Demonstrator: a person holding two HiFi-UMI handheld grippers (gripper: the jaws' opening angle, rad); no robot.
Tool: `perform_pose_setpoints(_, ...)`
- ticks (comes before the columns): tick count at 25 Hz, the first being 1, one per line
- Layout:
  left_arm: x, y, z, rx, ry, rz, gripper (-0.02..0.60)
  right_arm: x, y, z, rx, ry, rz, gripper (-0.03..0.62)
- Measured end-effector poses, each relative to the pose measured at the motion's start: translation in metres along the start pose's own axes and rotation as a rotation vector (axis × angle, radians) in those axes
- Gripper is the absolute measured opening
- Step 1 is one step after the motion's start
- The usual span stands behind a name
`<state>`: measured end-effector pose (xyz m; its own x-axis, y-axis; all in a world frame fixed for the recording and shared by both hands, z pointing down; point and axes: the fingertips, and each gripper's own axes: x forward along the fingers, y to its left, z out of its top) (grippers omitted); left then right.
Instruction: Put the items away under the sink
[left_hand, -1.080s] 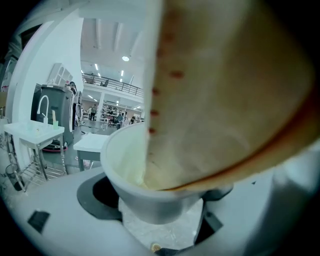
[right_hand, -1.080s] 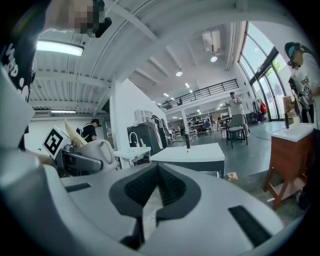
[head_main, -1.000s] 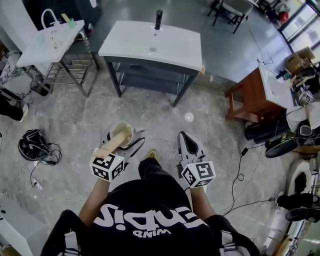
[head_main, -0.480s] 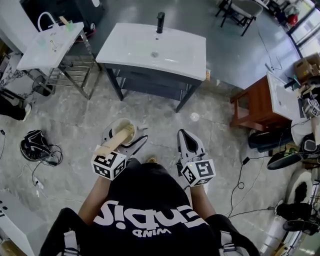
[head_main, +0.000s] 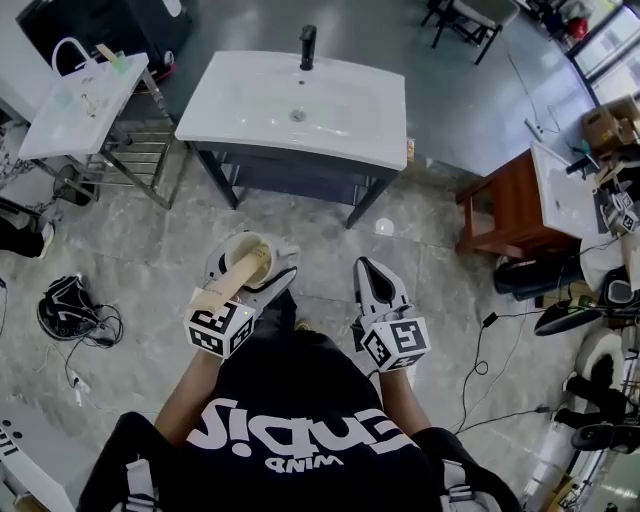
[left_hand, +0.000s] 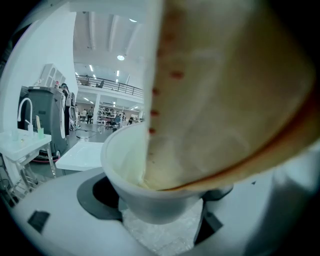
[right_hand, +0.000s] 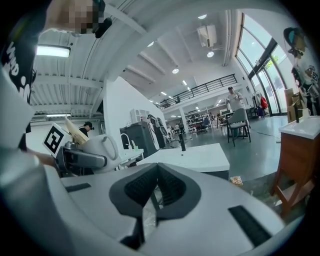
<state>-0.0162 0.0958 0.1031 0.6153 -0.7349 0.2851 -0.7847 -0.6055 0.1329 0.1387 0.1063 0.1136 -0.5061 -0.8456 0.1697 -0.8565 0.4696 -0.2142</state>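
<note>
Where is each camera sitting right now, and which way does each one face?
Head view: on the person's head, looking steeply down at floor and white sink; shows black shirt, left tool, right tool.
Left gripper view: on the left tool, facing the sink past the white cup in its jaws; a tan stick fills the frame's right.
Right gripper view: on the right tool, jaws together, empty, facing the sink; left tool at left.
Shared: the sink shows in all three.
</note>
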Motion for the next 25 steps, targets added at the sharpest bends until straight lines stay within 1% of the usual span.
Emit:
perform_pose_setpoints(8,0.034,0.039,0.011,0.026,0.020,-0.038,0.468,0.053,-0.009,0.009,-0.001,0.009,-0.011,0.018)
perform_pose_setpoints(16,0.072,0.076,0.006,0.060,0.063,-0.077,0.468,0.106,-0.019,0.009,0.004,0.029,-0.032,0.018)
perform_pose_setpoints(22,0.100,0.109,0.009,0.075,0.094,-0.072,0.468,0.144,-0.031,0.009,0.021,0.053,-0.050,0.018)
perform_pose_setpoints(25,0.113,0.123,0.010,0.076,0.101,-0.067,0.468,0.159,-0.038,0.007,0.019,0.065,-0.043,0.018)
